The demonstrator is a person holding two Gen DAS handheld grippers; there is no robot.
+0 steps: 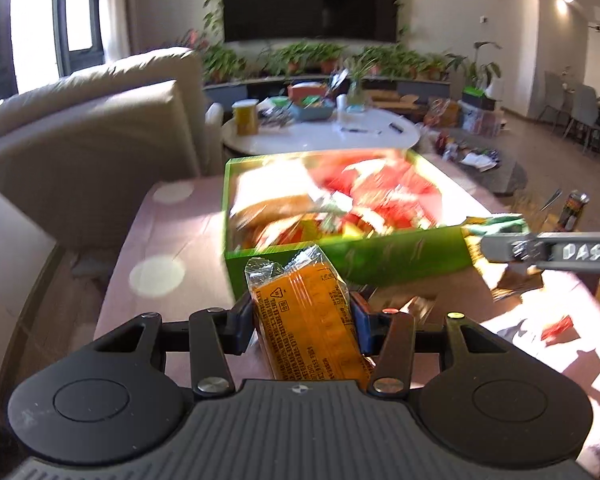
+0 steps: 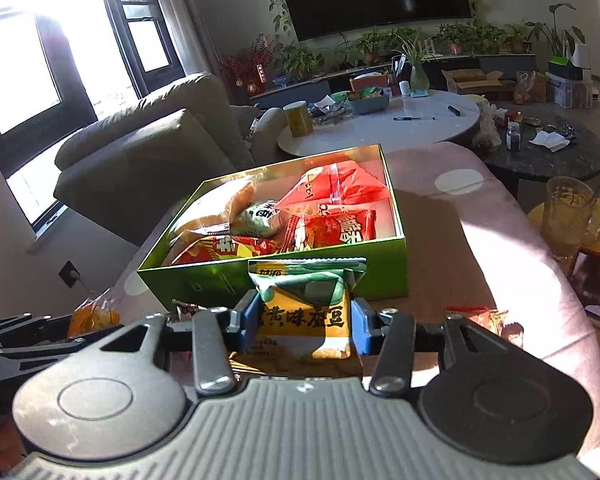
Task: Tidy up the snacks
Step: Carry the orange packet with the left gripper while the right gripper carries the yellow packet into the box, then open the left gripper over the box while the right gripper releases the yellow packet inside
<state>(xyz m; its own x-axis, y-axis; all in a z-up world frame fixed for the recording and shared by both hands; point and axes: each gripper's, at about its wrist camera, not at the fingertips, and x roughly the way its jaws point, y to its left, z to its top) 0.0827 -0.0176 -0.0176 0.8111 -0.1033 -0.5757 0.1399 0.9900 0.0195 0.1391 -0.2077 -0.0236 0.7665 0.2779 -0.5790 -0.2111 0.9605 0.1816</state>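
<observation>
A green open box (image 1: 380, 258) (image 2: 204, 276) full of red, orange and green snack packets stands on the pink-covered table. My left gripper (image 1: 302, 316) is shut on an orange snack packet (image 1: 308, 320), held just short of the box's near wall. My right gripper (image 2: 304, 316) is shut on a yellow and green snack packet (image 2: 306, 304), also in front of the box's near wall. The right gripper's finger (image 1: 548, 252) shows at the right of the left wrist view with its packet (image 1: 496, 226). The left gripper's body (image 2: 24, 340) and orange packet (image 2: 94, 316) appear at the left of the right wrist view.
A small red packet (image 2: 476, 314) lies on the pink table cover (image 2: 440, 280) right of the box. A beige sofa (image 1: 88, 140) stands to the left. Behind the box are a cluttered white oval table (image 2: 420, 120) and a dark round table (image 2: 548, 156). A glass mug (image 2: 568, 212) stands at the right.
</observation>
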